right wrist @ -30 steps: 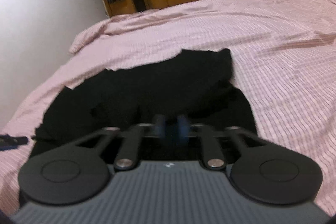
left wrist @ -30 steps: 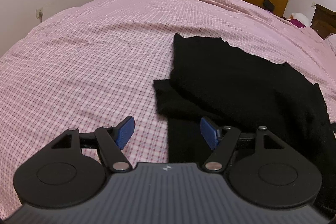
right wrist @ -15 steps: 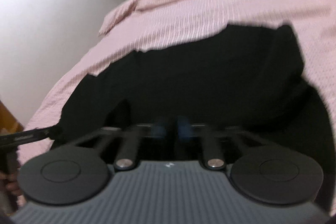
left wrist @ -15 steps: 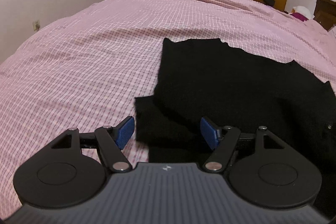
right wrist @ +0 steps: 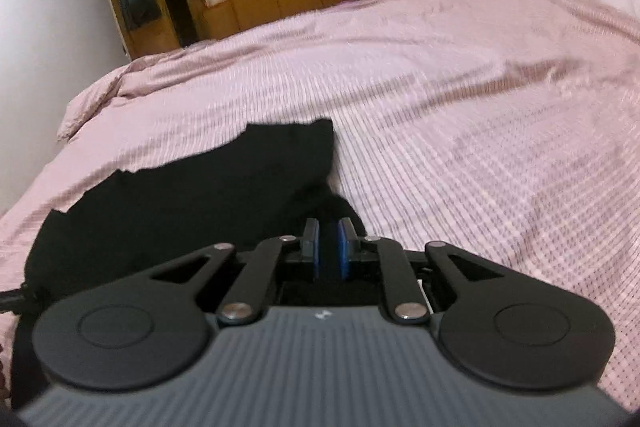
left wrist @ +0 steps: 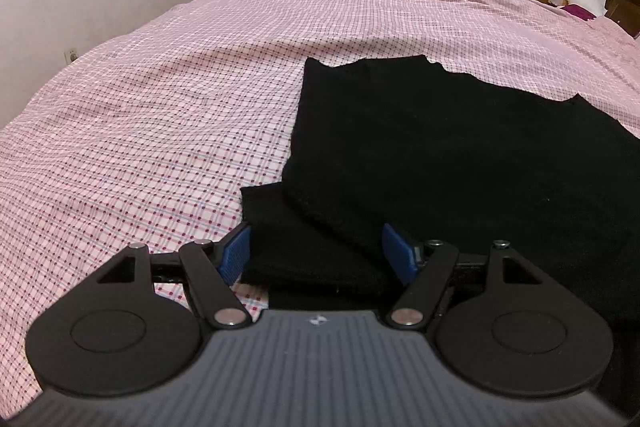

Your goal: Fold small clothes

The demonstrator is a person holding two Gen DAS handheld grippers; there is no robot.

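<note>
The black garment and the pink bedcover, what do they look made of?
Garment: seems a soft matte knit or fleece; it shows no sheen and drapes limply. Bedcover: looks like thin woven cotton, with a fine printed check and soft creases.

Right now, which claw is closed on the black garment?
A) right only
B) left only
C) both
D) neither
A: the right claw pinches the black garment between its blue pads, while the left claw stands wide open around a near corner.

Black garment [left wrist: 460, 155], partly folded, flat on pink checked bedspread [left wrist: 160, 131]
</note>
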